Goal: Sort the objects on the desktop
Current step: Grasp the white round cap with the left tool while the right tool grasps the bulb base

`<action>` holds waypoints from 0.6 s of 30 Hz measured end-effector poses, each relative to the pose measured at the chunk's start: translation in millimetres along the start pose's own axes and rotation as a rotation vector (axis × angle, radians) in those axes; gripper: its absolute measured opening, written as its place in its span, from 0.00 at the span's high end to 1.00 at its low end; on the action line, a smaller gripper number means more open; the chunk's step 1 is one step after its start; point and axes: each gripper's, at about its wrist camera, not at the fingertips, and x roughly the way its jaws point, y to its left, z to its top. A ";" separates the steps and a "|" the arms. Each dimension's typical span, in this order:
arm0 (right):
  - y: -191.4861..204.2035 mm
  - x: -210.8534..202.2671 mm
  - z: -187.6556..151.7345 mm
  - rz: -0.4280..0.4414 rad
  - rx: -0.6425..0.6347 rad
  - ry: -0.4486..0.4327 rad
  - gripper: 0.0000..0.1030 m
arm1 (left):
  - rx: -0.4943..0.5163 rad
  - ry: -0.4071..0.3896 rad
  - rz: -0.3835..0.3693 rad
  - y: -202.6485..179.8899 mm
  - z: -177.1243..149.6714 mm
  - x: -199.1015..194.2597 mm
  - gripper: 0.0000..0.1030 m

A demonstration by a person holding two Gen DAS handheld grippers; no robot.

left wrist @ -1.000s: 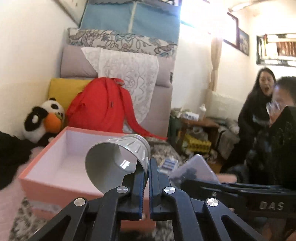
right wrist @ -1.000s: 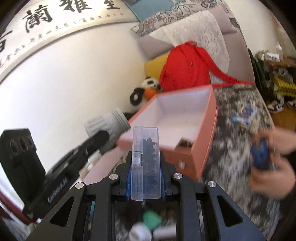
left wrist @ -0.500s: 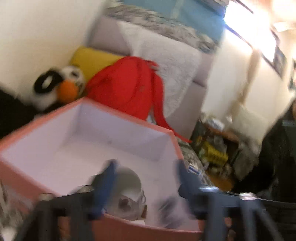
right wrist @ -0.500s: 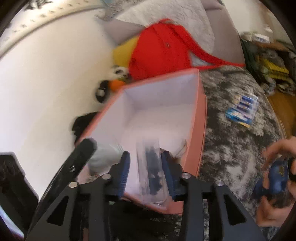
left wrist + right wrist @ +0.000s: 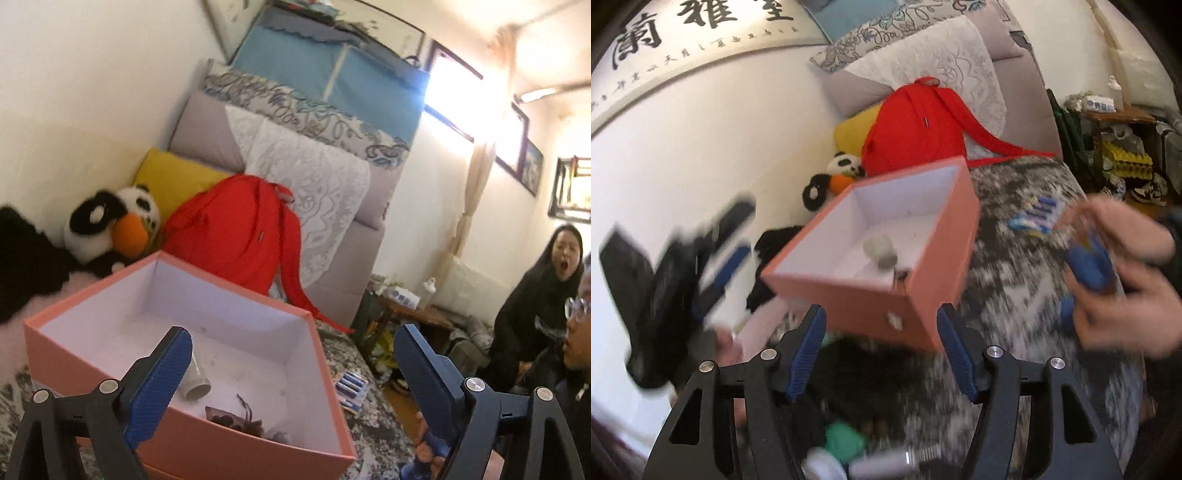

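A pink box (image 5: 184, 439) with a white inside stands on the patterned cloth; it also shows in the right wrist view (image 5: 871, 295). A grey cup (image 5: 195, 380) lies on its side inside it, seen in the right wrist view (image 5: 881, 251) too. A small dark item (image 5: 232, 421) lies near the box's front wall. My left gripper (image 5: 291, 384) is open and empty over the box's near side. My right gripper (image 5: 882, 354) is open and empty just in front of the box. The left gripper (image 5: 713, 273) appears blurred at the left of the right wrist view.
A red backpack (image 5: 236, 236), a panda toy (image 5: 110, 229) and cushions lie behind the box. A battery pack (image 5: 1038, 218) lies on the cloth at right. A person's hands (image 5: 1123, 280) hold a blue item there. Small items (image 5: 846, 443) lie near the front edge.
Both grippers opened. The grey cup left my left gripper and now lies in the box. The clear case left my right gripper over the box. Both grippers then drew back.
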 end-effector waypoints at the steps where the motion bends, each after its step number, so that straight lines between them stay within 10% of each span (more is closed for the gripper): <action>1: -1.8 -6.0 -12.1 0.001 -0.001 0.007 0.36 | 0.024 0.004 0.017 -8.1 0.5 -5.8 0.11; 18: -44.6 16.6 -103.7 0.213 0.441 0.403 0.60 | 0.320 0.443 0.197 -17.6 -114.4 -105.7 0.11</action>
